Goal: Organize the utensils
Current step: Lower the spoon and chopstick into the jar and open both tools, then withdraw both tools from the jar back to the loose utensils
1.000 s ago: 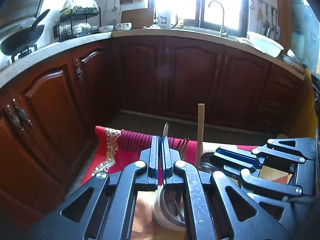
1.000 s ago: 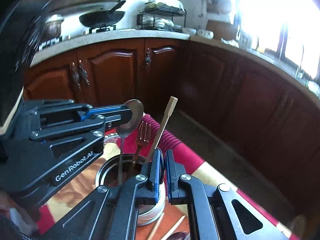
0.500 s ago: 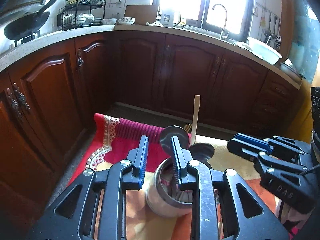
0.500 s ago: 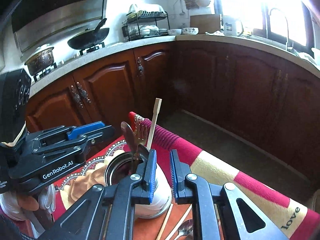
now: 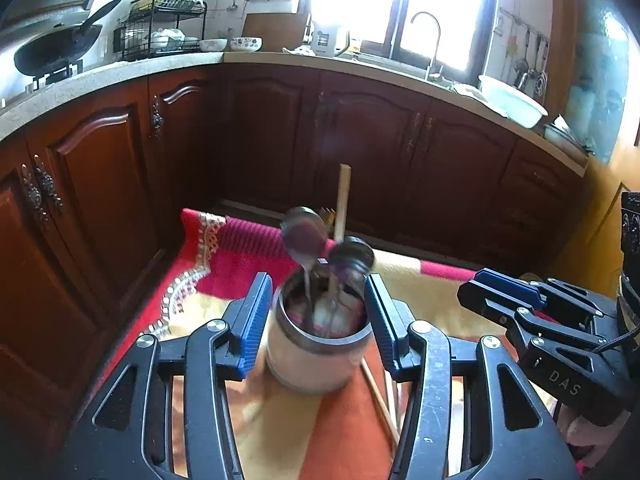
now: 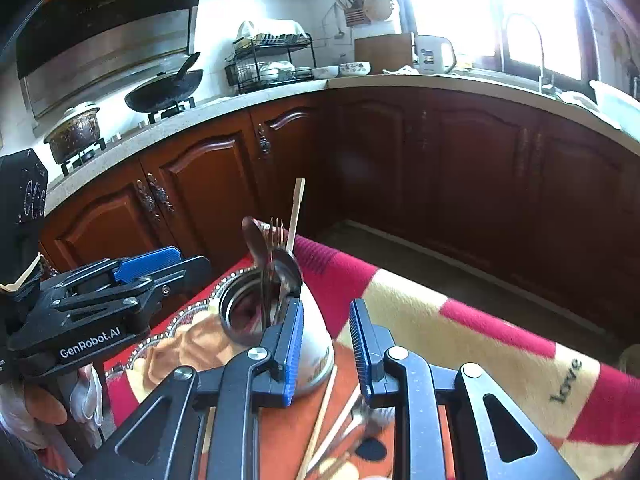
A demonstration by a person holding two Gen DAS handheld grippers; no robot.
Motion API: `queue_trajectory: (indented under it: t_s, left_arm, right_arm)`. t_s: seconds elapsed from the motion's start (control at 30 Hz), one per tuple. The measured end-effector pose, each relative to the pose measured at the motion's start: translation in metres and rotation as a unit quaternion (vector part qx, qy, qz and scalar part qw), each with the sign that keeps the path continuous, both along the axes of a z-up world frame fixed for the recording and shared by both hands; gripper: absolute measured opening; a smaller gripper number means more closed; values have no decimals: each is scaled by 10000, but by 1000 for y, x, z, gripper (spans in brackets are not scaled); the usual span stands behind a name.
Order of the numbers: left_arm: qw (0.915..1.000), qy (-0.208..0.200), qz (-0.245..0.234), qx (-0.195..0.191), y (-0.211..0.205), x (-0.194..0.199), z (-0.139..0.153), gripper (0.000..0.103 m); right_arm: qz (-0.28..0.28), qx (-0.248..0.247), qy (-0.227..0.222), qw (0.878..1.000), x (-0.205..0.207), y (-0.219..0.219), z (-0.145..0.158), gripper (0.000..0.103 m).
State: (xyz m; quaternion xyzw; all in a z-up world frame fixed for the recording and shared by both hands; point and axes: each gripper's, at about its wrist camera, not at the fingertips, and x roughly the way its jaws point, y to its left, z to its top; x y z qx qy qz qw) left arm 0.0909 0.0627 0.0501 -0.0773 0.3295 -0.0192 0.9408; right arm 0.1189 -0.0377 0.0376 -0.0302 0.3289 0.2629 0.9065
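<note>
Chopsticks [image 6: 320,412], thin pale wood on the cloth, are light and roll (slippery): pinch mid-shaft. Your left gripper [image 5: 316,320] and right gripper [image 6: 324,344] are both opening, empty.

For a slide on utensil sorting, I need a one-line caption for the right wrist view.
Right gripper opening, empty, beside a metal utensil holder with spoons, fork and wooden stick; chopsticks lie on the blanket.
</note>
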Motion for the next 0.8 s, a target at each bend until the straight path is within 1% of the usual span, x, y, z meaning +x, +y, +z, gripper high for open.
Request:
queue_trajectory:
  t_s: [0.1, 0.17, 0.27, 0.37, 0.5, 0.57, 0.63, 0.7, 0.8]
  left_arm:
    - [10000, 28, -26, -4, -9, -10, -1, 48]
    - [10000, 51, -48, -34, -15, -19, -1, 48]
    - [9999, 82, -78, -36, -25, -30, -1, 49]
    - [9999, 71, -140, -1, -37, -40, 0, 49]
    - [9997, 67, -248, 0, -52, -51, 0, 49]
    - [9994, 79, -330, 5, -60, -56, -1, 49]
    - [9992, 103, -394, -2, -68, -59, -2, 49]
    - [9989, 148, -449, -33, -73, -61, -4, 49]
    - [9985, 180, -525, -36, -80, -64, -7, 50]
  right_arm:
    - [-110, -84, -14, 9999, -15, -8, -1, 24]
    - [-163, -125, -38, 9998, -27, -14, -1, 29]
    - [-218, -161, -93, 9996, -43, -24, -1, 34]
    - [-300, -226, -163, 9992, -56, -31, 2, 35]
    - [-438, -156, -134, 9988, -75, -47, 2, 36]
    - [-505, -209, -149, 9984, -83, -53, 1, 36]
    - [-570, -256, -154, 9979, -90, -58, -1, 37]
    - [-630, -257, -128, 9976, -96, -66, -3, 40]
    - [-721, -229, -74, 9971, -101, -75, -5, 41]
